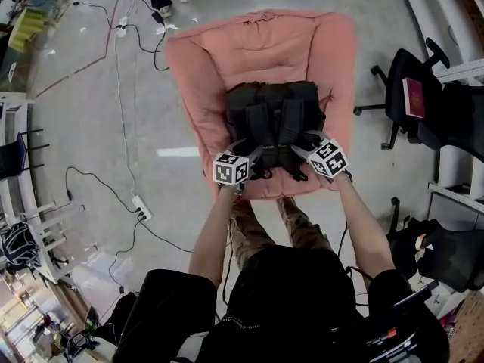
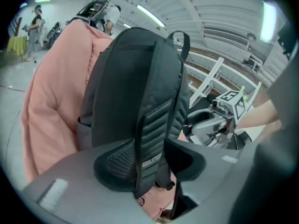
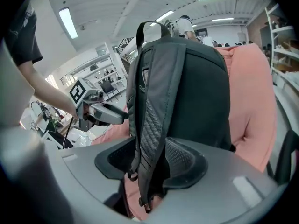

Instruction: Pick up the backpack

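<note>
One backpack (image 1: 274,97) on one armchair (image 1: 249,44); left gripper (image 2: 150,160) and right gripper (image 3: 152,162), fingers (image 2: 114,162) open, straddle its two straps (image 1: 257,123).

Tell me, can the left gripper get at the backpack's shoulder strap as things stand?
Likely yes: the left gripper has its jaws apart, the padded shoulder strap of the backpack already hangs between them, and nothing blocks it.

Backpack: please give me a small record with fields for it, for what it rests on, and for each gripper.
backpack: black, straps facing the person
support: pink seat on the floor
left gripper: open, strap between its jaws
right gripper: open, other strap between its jaws
lifted: not yet
</note>
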{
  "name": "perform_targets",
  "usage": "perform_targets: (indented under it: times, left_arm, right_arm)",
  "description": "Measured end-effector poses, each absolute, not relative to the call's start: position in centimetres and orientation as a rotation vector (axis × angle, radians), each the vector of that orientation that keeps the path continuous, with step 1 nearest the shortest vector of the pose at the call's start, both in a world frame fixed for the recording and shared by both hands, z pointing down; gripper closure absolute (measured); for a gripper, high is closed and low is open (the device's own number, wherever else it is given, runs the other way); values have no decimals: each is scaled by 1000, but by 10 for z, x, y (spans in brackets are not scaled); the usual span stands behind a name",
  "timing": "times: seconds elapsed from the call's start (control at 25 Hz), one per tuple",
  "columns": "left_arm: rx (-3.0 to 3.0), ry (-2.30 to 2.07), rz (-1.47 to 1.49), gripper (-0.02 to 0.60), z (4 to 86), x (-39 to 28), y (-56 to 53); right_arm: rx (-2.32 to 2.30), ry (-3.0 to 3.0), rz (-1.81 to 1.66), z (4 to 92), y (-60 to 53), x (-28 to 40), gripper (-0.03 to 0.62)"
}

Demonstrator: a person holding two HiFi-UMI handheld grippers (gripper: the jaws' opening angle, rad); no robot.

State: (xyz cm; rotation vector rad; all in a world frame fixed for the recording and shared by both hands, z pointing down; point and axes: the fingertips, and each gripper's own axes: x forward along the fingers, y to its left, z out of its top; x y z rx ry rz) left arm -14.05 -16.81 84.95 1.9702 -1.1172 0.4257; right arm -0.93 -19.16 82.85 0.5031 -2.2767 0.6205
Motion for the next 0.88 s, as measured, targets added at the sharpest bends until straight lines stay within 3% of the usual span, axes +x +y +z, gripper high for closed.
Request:
perform_targets:
  times: [0.12,0.2,0.32,0.8,0.88]
  left_arm:
    - [1991,-1103,417,391,844,-134,-170]
    - [1964,-1134,355,380,838,-136,-180]
    - [1982,-1149,308,380,833,-131,-195]
    - [2060,-915,169,389,797,-82,-165]
    - [2038,-961,156,422,796,-93,-160]
  right_arm:
    - [473,-2319,703,828,-188,-20,389]
    - [391,-2370,804,821,-174,-28,473]
    - [339,-2381,821,819,-166,-31,383]
    - [477,-2301,748,849,-179,-46,304]
    - [516,-2285,733,855,-184,-48,293]
